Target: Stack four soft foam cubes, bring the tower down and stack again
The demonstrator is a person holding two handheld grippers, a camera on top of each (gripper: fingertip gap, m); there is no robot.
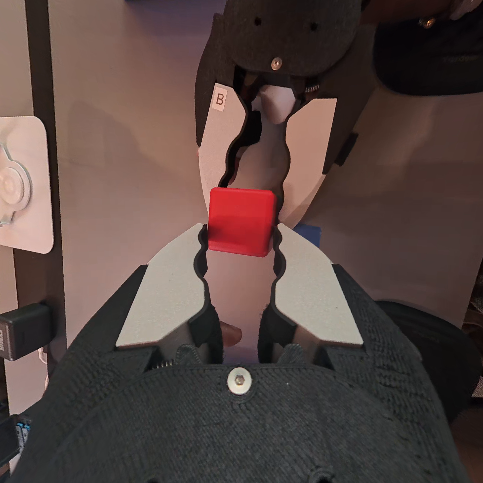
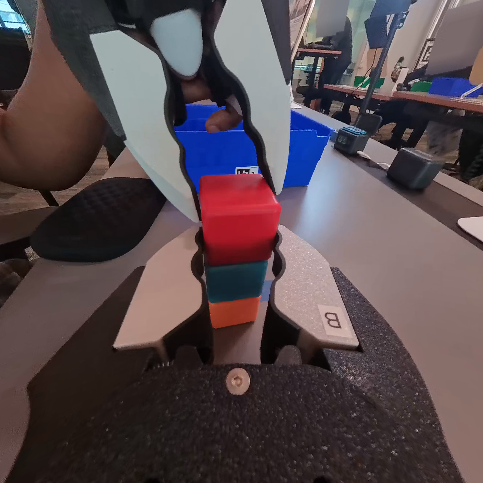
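A red foam cube (image 2: 237, 217) tops a tower, over a teal cube (image 2: 235, 281) and an orange cube (image 2: 234, 313) on the grey table (image 2: 366, 235). No fourth cube shows. My left gripper (image 2: 235, 201) comes down from above and is shut on the red cube's upper sides. In the left wrist view I see the red cube (image 1: 241, 222) from above between my left gripper's (image 1: 240, 230) fingertips. My right gripper (image 2: 238, 234) pinches the same cube lower down. It also shows in the left wrist view (image 1: 252, 193), opposite the left one.
A blue bin (image 2: 303, 149) stands just behind the tower. A small camera (image 2: 350, 139) and a dark grey box (image 2: 413, 170) sit at the back right. A black chair pad (image 2: 96, 217) lies beyond the table's left edge. Blue tape (image 1: 308, 235) marks the table beside the tower.
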